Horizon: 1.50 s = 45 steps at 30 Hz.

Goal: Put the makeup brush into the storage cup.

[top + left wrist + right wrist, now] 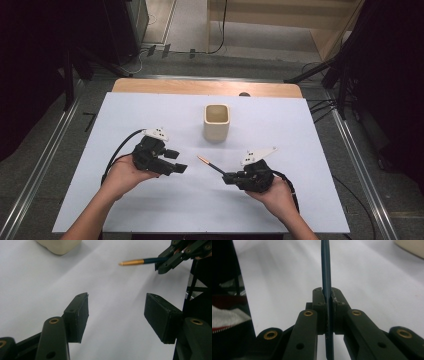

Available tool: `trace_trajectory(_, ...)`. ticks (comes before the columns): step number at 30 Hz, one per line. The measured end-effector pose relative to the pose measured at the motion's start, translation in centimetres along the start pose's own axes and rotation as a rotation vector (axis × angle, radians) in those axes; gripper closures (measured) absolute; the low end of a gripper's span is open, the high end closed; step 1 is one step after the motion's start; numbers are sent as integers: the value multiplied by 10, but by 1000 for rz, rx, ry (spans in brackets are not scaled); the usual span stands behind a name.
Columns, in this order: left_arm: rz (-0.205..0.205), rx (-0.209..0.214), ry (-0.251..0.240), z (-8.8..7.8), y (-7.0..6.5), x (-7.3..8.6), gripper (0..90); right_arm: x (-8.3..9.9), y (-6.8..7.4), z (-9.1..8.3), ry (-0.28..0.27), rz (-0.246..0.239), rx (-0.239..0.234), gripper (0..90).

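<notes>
Although the pen (326,270) runs out past the top edge of the right gripper view, its rear end is hidden between the jaws there. Both forearms enter from the bottom of the high view, palms cupping the gripper bodies from below. The left gripper (116,315) points toward the other, jaws spread wide with bare white table (165,200) between them. The right gripper (229,178) has its jaws pinched tight on the pen, dark blue in the shaft with an orange-gold tip, held above the table, aimed toward the cream square cup (216,122) well beyond
</notes>
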<state>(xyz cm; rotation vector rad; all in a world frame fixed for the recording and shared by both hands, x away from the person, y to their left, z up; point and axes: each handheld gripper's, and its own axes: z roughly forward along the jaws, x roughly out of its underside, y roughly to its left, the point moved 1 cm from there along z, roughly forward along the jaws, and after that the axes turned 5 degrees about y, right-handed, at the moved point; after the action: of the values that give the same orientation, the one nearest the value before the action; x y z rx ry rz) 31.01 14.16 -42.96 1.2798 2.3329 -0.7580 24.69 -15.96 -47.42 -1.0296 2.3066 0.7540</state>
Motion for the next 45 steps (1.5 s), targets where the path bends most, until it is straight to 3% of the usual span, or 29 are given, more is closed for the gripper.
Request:
trace_trajectory(2,3,-7,-2,1,-2,0,361,0,3,-1,-15,31,33,844)
trace_trajectory(10,11,-22,-54,1,-9,3,340,-2,17,-1,-96,54,54,845)
trace_trajectory(15,-5,-19,-102,0,-14,4,325,-2,21,1,-152,106,65,845)
trace_trajectory(19,-21,-16,-103,3,-16,4,275,-2,28,5,-203,141,81,845)
trace_trajectory(23,-38,2,-102,9,-18,4,230,-2,32,7,-220,163,118,844)
trace_trajectory(28,-61,10,-125,10,-19,4,202,1,36,12,-238,187,130,844)
trace_trajectory(34,-93,22,-167,11,-22,4,202,6,40,17,-287,221,138,844)
trace_trajectory(40,-93,8,-170,14,-27,3,215,10,43,20,-324,246,165,844)
trace_trajectory(45,-105,20,-175,18,-29,3,230,13,47,27,-338,254,190,844)
